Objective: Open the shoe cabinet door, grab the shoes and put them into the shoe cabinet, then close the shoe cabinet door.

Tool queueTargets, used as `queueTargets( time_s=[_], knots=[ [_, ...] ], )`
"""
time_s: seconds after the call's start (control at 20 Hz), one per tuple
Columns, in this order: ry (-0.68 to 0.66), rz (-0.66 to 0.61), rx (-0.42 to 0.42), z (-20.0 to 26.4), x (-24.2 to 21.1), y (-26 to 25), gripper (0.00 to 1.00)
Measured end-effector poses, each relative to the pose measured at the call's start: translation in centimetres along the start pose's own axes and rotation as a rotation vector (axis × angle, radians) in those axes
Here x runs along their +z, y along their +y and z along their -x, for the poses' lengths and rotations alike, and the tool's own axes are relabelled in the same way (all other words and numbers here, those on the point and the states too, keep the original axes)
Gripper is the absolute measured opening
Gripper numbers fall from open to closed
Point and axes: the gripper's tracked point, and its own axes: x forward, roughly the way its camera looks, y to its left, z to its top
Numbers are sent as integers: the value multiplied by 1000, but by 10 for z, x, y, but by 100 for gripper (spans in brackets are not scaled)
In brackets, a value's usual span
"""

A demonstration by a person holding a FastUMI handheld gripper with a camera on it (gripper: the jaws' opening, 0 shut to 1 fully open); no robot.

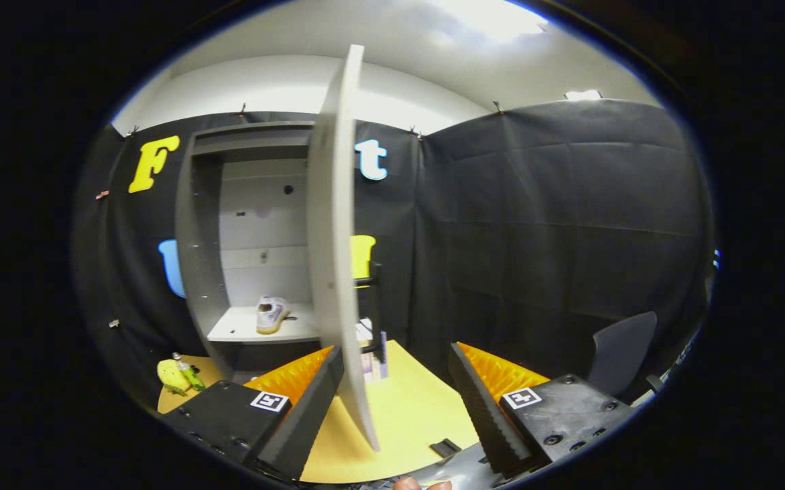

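The grey shoe cabinet [201,224] stands open against the booth wall. Its door [334,245] is swung out edge-on toward me, and its lower edge reaches down between my fingers, close to the left finger [310,398]. A white shoe [271,314] with a tan sole lies on the cabinet's shelf [242,330], beyond the fingers. My gripper [395,401] is open, its jaws wide apart, and only the left finger is near the door's edge. I cannot tell whether that finger touches the door.
A yellow tabletop [412,408] lies under the gripper. A yellow-green toy [175,376] sits to the left of the cabinet base. A small box [373,354] stands behind the door. A grey chair back [620,350] rises on the right. A small dark piece [444,447] lies on the table.
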Motion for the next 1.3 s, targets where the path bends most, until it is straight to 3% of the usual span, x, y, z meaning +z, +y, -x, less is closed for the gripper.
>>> queueTargets(
  time_s=[0.15, 0.4, 0.85, 1.3],
  knots=[
    [5, 6, -33, -40, -6, -24, 98],
    [47, -16, 34, -81, -17, -19, 98],
    [60, -32, 74, -76, -18, 5, 97],
    [65, -58, 179, -44, -24, 74, 97]
  ],
)
